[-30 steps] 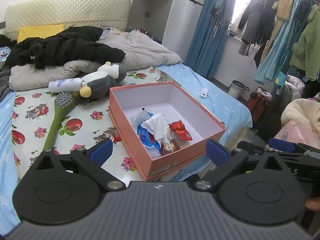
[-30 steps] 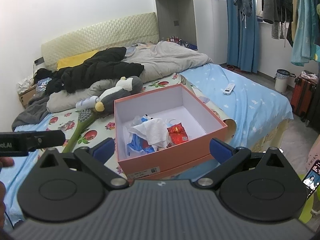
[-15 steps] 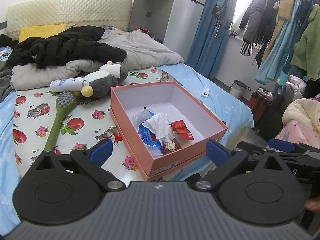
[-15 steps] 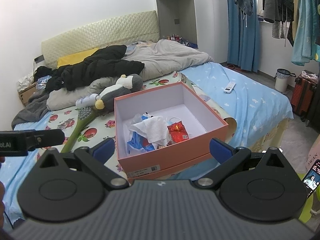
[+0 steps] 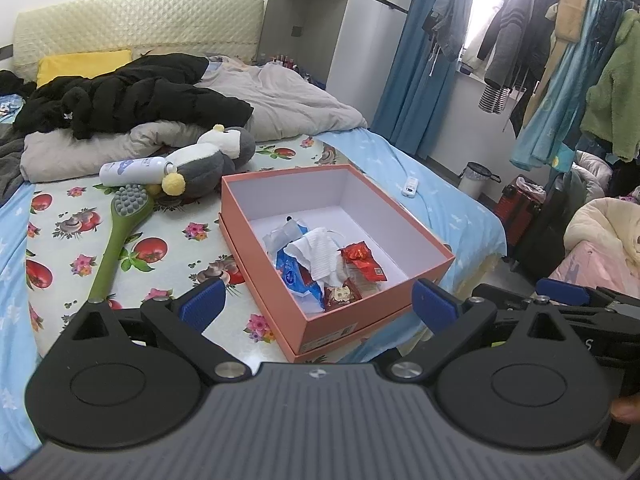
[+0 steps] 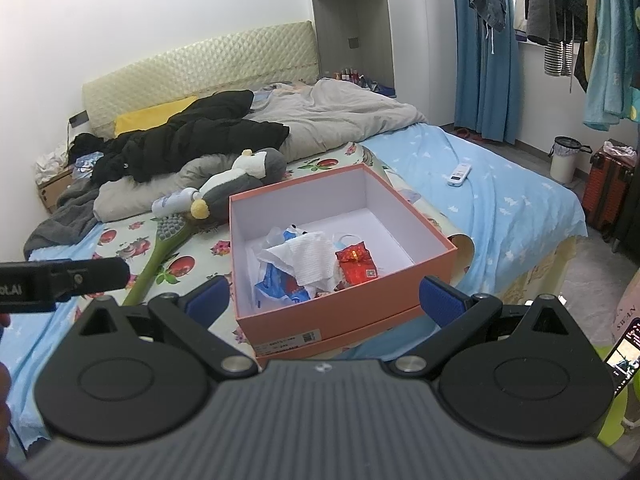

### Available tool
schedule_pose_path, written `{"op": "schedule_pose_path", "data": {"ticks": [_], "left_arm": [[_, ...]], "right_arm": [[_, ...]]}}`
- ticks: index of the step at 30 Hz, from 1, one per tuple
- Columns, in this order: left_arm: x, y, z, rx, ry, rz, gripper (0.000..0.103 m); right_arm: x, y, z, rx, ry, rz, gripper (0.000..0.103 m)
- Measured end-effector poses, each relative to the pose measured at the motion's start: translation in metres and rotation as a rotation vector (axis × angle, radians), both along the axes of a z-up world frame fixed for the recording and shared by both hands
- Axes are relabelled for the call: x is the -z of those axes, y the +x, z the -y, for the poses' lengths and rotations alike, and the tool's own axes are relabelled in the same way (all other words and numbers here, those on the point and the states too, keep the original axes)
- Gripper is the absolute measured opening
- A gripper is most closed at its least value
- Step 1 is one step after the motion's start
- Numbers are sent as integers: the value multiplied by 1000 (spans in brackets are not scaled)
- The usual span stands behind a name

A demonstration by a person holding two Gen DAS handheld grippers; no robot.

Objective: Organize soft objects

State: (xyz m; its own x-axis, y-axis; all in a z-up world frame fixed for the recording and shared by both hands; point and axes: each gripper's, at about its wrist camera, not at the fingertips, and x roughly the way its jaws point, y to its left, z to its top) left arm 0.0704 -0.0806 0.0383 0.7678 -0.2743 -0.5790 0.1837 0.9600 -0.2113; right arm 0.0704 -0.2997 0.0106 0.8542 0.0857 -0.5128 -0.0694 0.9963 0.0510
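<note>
An open salmon-pink box stands on the bed near its foot edge. Inside lie a white cloth, a blue packet and a red packet. A grey and white plush penguin lies beyond the box, beside a white bottle. A green long-handled brush lies to the left. My left gripper and right gripper hover open before the box, holding nothing.
A black jacket and grey duvet are piled toward the headboard. A white remote lies on the blue sheet at right. Clothes hang on a rack, with a bin and red suitcase on the floor.
Both grippers have shifted slightly, so the box and bed sit a little differently in each view. Jaws stay open. Nothing on the bed has moved.
</note>
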Motion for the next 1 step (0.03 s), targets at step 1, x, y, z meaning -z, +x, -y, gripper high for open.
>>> {"op": "schedule_pose_path", "data": {"ticks": [1], "left_arm": [[0,0,0,0,0,1,101]], "right_arm": [[0,0,0,1,-1,0,103]]}}
